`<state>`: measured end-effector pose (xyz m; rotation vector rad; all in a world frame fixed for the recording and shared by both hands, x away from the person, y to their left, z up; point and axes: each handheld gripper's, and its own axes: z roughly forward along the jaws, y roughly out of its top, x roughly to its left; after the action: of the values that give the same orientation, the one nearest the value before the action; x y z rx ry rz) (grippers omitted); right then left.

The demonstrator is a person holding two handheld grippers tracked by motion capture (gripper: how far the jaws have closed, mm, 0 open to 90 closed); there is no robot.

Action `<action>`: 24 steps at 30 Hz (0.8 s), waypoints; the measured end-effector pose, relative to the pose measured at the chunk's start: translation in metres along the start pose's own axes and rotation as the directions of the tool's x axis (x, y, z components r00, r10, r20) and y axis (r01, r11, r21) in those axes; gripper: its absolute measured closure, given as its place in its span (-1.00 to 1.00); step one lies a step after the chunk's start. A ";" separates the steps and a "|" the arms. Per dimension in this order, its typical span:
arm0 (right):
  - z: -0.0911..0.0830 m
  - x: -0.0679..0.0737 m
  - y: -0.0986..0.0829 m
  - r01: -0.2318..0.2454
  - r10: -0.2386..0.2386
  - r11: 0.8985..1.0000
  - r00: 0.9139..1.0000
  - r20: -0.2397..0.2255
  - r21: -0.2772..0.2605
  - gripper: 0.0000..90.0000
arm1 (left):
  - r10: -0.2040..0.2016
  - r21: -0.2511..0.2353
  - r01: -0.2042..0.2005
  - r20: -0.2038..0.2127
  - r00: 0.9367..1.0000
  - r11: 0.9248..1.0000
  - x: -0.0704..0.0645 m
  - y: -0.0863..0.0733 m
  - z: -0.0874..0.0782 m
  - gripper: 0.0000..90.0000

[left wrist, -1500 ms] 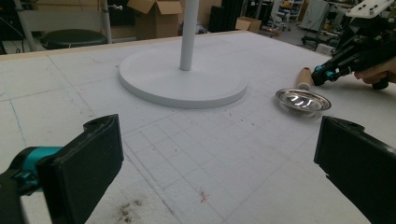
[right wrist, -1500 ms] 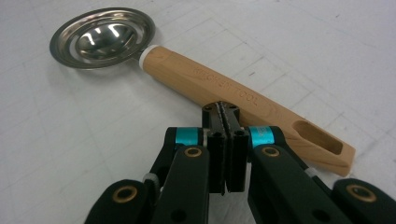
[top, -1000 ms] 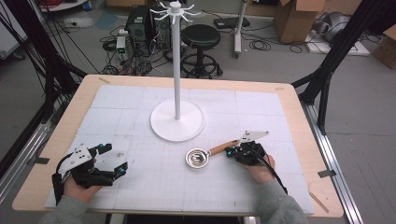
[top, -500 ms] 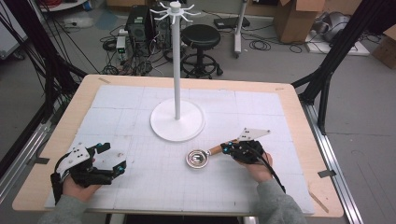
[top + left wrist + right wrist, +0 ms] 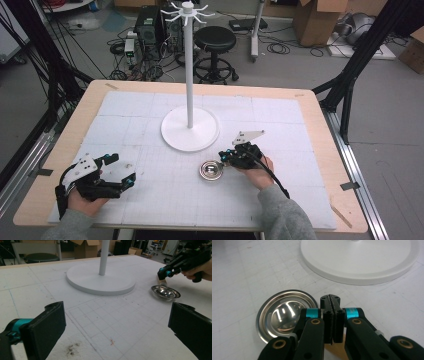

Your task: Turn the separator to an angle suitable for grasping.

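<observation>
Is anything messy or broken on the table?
Nothing looks broken or spilled. The only blemishes are a dark smudge and a small reddish stain on the white mat near the left gripper. The metal ladle lies flat beside the white stand, its wooden handle pinched by the right gripper.

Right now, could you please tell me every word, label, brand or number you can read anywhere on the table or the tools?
None: no readable text on the ladle, the right claw, the left claw, the white stand or the gridded mat.
The cardboard boxes behind the table carry no legible marks.
</observation>
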<state>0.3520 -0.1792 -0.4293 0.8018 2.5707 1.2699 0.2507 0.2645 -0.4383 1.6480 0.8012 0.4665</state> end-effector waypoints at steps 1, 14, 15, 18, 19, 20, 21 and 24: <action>0.002 -0.001 0.001 0.006 -0.006 1.000 1.000 0.002 0.008 1.00 | 0.002 0.002 -0.002 0.003 1.000 1.000 0.000 0.000 0.001 -0.96; 0.017 -0.008 0.006 -0.075 0.073 0.994 0.997 0.023 0.086 1.00 | 0.006 0.012 -0.006 0.002 1.000 1.000 -0.001 -0.001 0.000 -0.96; 0.018 -0.009 0.007 -0.078 0.076 0.993 0.997 0.023 0.089 1.00 | 0.001 0.011 -0.001 0.001 1.000 1.000 -0.001 -0.001 0.000 -0.96; 0.019 -0.008 0.008 -0.071 0.068 0.993 0.997 0.035 0.094 1.00 | 0.000 0.010 0.000 0.001 1.000 1.000 0.000 -0.001 0.000 -0.96; 0.020 -0.008 0.009 -0.069 0.065 0.992 0.997 0.038 0.104 1.00 | 0.003 0.012 -0.003 -0.001 1.000 1.000 0.000 -0.001 0.000 -0.96; 0.022 -0.008 0.009 -0.067 0.063 0.991 0.997 0.042 0.113 1.00 | 0.001 0.013 -0.001 -0.002 1.000 1.000 0.000 -0.002 0.000 -0.96; 0.022 -0.008 0.009 -0.067 0.063 0.991 0.997 0.042 0.113 1.00 | 0.002 0.015 -0.002 -0.003 1.000 1.000 0.000 -0.002 -0.001 -0.96; 0.026 -0.007 0.008 -0.068 0.062 0.989 0.997 0.044 0.131 1.00 | 0.003 0.015 -0.003 -0.001 1.000 1.000 0.001 -0.002 -0.001 -0.96</action>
<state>0.3710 -0.1610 -0.4398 0.9328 2.6393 1.0975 0.2500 0.2658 -0.4397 1.6631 0.8049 0.4647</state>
